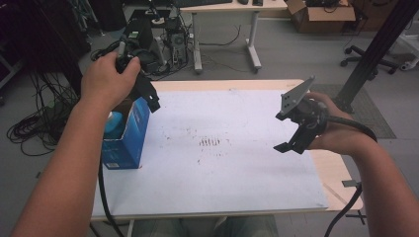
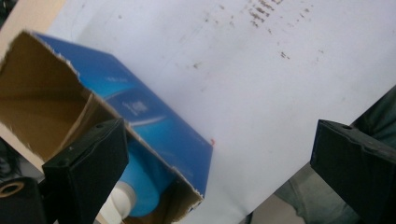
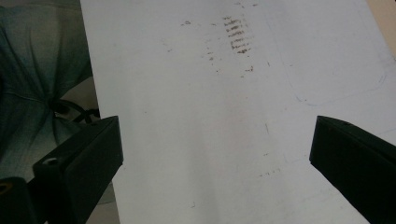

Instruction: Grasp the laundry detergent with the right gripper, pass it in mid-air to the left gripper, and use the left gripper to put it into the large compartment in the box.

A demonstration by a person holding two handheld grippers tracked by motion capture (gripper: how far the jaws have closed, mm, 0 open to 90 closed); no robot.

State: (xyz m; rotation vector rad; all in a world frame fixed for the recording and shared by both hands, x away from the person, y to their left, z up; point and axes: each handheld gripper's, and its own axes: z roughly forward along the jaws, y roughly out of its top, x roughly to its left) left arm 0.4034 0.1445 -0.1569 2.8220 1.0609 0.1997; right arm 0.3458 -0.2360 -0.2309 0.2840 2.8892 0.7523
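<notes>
An open-topped blue cardboard box [image 1: 129, 136] stands at the left edge of the white sheet [image 1: 222, 163], and a light blue bottle [image 1: 113, 123] sits inside it. My left gripper [image 1: 149, 97] hangs just above the box's open top, jaws spread with nothing between them. In the left gripper view the box [image 2: 154, 123] lies under the open left gripper [image 2: 219, 172], with the bottle [image 2: 144, 184] and its white cap [image 2: 122, 199] visible inside. My right gripper [image 1: 290, 147] hovers open over the sheet's right side. In the right gripper view the empty right gripper [image 3: 215, 163] looks down on bare sheet.
Brown smudges [image 1: 212, 142] mark the middle of the sheet. The wooden table [image 1: 341, 173] shows past the sheet's right edge. Beyond the table are tangled cables [image 1: 34, 128], a desk [image 1: 227, 29] and an office chair base [image 1: 368, 61]. The person's trousers [image 3: 37, 70] show at the near side.
</notes>
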